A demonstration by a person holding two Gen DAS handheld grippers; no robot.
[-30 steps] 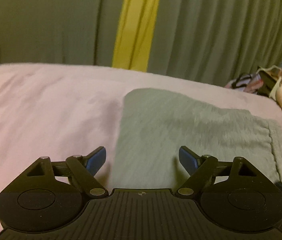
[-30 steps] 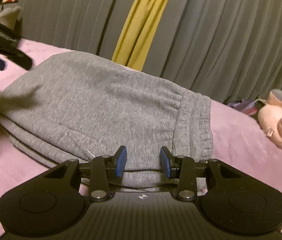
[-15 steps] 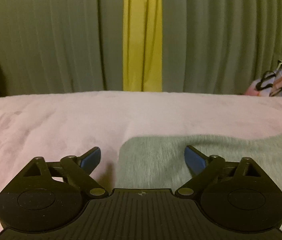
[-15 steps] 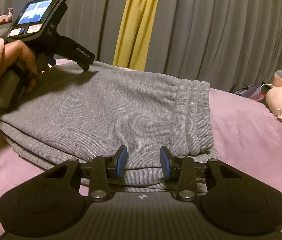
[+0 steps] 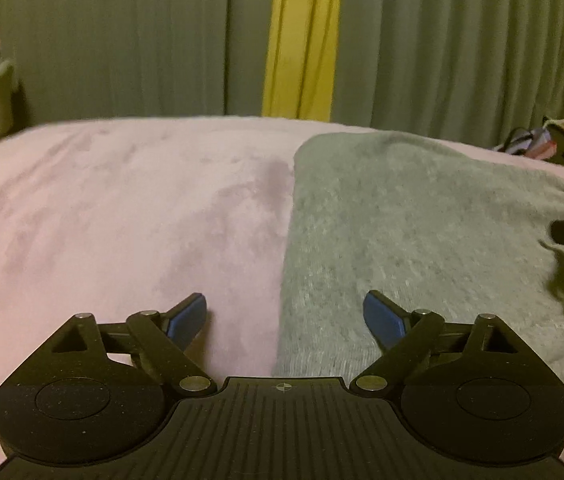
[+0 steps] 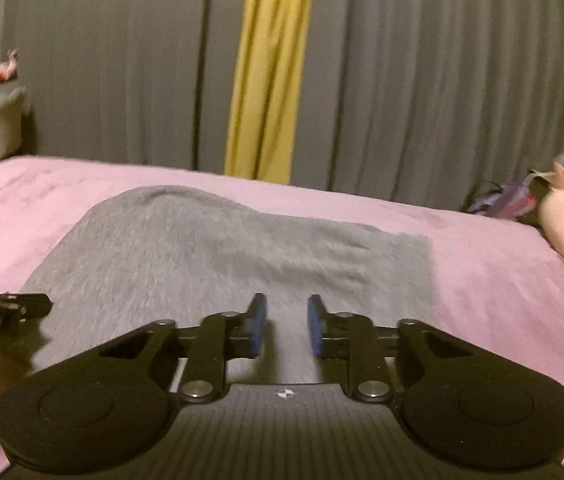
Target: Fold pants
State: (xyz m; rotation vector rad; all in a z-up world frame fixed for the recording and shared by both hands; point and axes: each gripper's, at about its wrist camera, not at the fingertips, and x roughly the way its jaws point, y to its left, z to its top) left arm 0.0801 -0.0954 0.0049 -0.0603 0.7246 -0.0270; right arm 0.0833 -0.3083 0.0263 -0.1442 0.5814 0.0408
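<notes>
Nearest, left gripper (image 5: pixel 284 316) spread wide and just opened further, nothing held, straddling the pants' (image 5: pixel 422 240) folded left edge: one pad on the pink bed (image 5: pixel 121 208), one on grey cloth. Right gripper (image 6: pixel 285 326) narrowed, jaws just closing with a gap left; cloth lies under them, not visibly pinched. Pants folded flat, running toward 12 o'clock. Best to drop low, catch every layer before lifting, keep edges square. Beyond, grey curtains (image 6: pixel 442 80).
</notes>
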